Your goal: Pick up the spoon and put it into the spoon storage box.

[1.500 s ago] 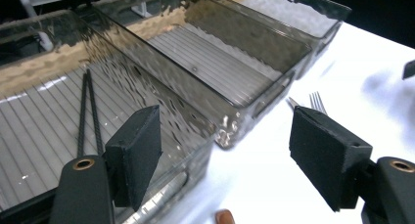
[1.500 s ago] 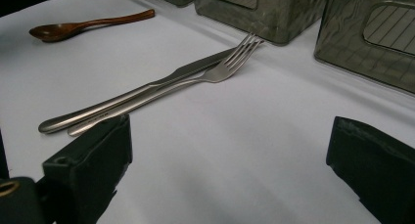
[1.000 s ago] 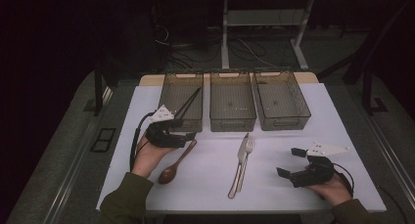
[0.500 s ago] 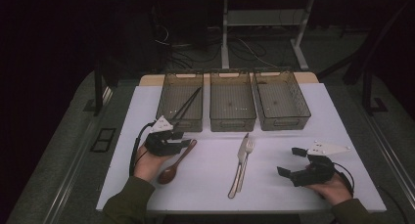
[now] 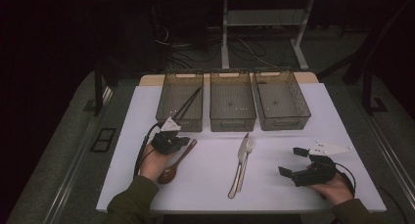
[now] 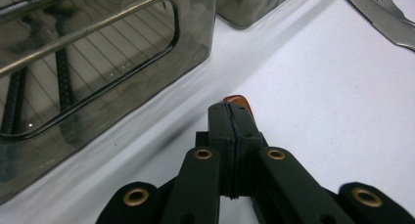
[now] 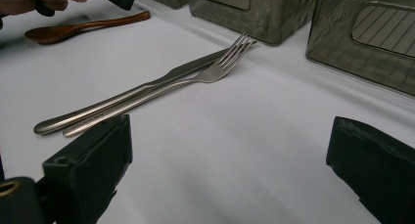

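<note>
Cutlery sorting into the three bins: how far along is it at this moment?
Done: chopsticks already lie in the left bin. In hand: the left gripper has just closed on the handle end of the wooden spoon, which is not lifted yet. Left: knife and fork lie on the table; the middle bin and right bin look empty. The right gripper rests open.
</note>
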The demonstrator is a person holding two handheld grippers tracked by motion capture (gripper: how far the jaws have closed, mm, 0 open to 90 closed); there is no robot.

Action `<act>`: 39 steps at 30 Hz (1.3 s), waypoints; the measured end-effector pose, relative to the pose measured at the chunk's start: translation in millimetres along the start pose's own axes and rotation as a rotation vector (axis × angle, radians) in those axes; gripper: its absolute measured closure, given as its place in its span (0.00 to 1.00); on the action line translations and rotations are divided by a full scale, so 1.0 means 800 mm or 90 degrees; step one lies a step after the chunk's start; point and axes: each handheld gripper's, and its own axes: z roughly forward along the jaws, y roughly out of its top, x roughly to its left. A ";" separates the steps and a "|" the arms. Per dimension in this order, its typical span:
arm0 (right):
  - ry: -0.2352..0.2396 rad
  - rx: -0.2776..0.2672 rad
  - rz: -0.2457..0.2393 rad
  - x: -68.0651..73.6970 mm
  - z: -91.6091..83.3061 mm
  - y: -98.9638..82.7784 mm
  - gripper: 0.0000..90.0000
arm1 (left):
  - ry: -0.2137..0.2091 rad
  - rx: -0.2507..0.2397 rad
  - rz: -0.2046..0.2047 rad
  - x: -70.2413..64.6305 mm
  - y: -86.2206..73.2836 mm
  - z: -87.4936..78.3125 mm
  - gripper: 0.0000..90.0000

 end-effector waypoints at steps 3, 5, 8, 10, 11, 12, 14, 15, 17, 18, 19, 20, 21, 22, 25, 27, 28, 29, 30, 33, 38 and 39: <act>0.000 0.000 0.000 0.000 0.000 0.000 0.03 | -0.002 0.003 -0.004 0.001 -0.001 0.002 0.98; 0.000 0.002 0.000 0.001 0.000 0.000 0.03 | -0.008 0.006 -0.006 0.001 -0.001 0.004 0.98; 0.000 0.003 -0.001 0.001 0.000 0.000 0.03 | -0.015 0.009 -0.009 0.003 -0.002 0.007 0.98; 0.000 0.003 -0.001 0.001 0.000 0.000 0.03 | -0.019 0.015 -0.010 0.004 -0.002 0.008 0.98; 0.000 0.003 -0.001 0.001 0.000 0.000 0.03 | -0.021 0.015 -0.013 0.004 -0.002 0.009 0.98; 0.001 0.003 -0.002 0.001 0.000 0.000 0.03 | -0.022 0.018 -0.010 0.004 -0.002 0.010 0.99; 0.000 0.004 -0.004 0.001 0.000 0.000 0.03 | -0.025 0.019 -0.010 0.004 -0.002 0.010 0.98; 0.000 0.004 -0.004 0.001 0.001 0.000 0.03 | -0.028 0.019 -0.012 0.003 -0.002 0.010 0.99; 0.000 0.004 -0.005 0.001 0.001 0.000 0.03 | -0.033 0.019 -0.010 0.002 -0.001 0.011 0.99; 0.001 0.004 -0.006 0.001 0.001 0.000 0.03 | -0.037 0.019 -0.010 0.000 -0.001 0.012 0.98; 0.002 0.005 -0.007 0.001 0.001 0.000 0.03 | -0.039 0.021 -0.005 -0.001 0.000 0.012 0.99; 0.002 0.005 -0.007 0.001 0.001 0.000 0.03 | -0.042 0.020 -0.004 -0.002 0.000 0.012 0.99; 0.002 0.005 -0.005 0.002 0.002 0.000 0.03 | -0.045 0.019 -0.004 -0.004 0.001 0.013 0.99; 0.002 0.005 -0.005 0.002 0.002 0.000 0.03 | -0.050 0.019 -0.001 -0.005 0.001 0.013 0.99; 0.002 0.006 -0.005 0.002 0.002 0.000 0.03 | -0.060 0.022 0.006 -0.008 0.003 0.014 0.99; 0.001 0.006 -0.007 0.001 0.002 0.000 0.03 | -0.067 0.026 0.008 -0.010 0.003 0.015 0.99; 0.001 0.007 -0.007 0.002 0.003 0.000 0.03 | -0.069 0.027 0.006 -0.011 0.003 0.015 0.99; 0.003 0.008 -0.008 0.002 0.003 0.000 0.03 | -0.072 0.029 0.008 -0.011 0.003 0.016 0.99; 0.004 0.009 -0.011 0.003 0.003 0.000 0.03 | -0.075 0.033 0.010 -0.012 0.003 0.017 0.99; 0.008 0.011 -0.008 0.004 0.005 -0.001 0.03 | -0.082 0.034 0.016 -0.015 0.005 0.018 0.99; 0.007 0.019 -0.012 0.005 0.010 -0.001 0.03 | -0.102 0.040 0.028 -0.023 0.007 0.021 0.99; 0.006 0.020 -0.012 0.005 0.012 -0.001 0.03 | -0.105 0.041 0.031 -0.024 0.008 0.022 0.99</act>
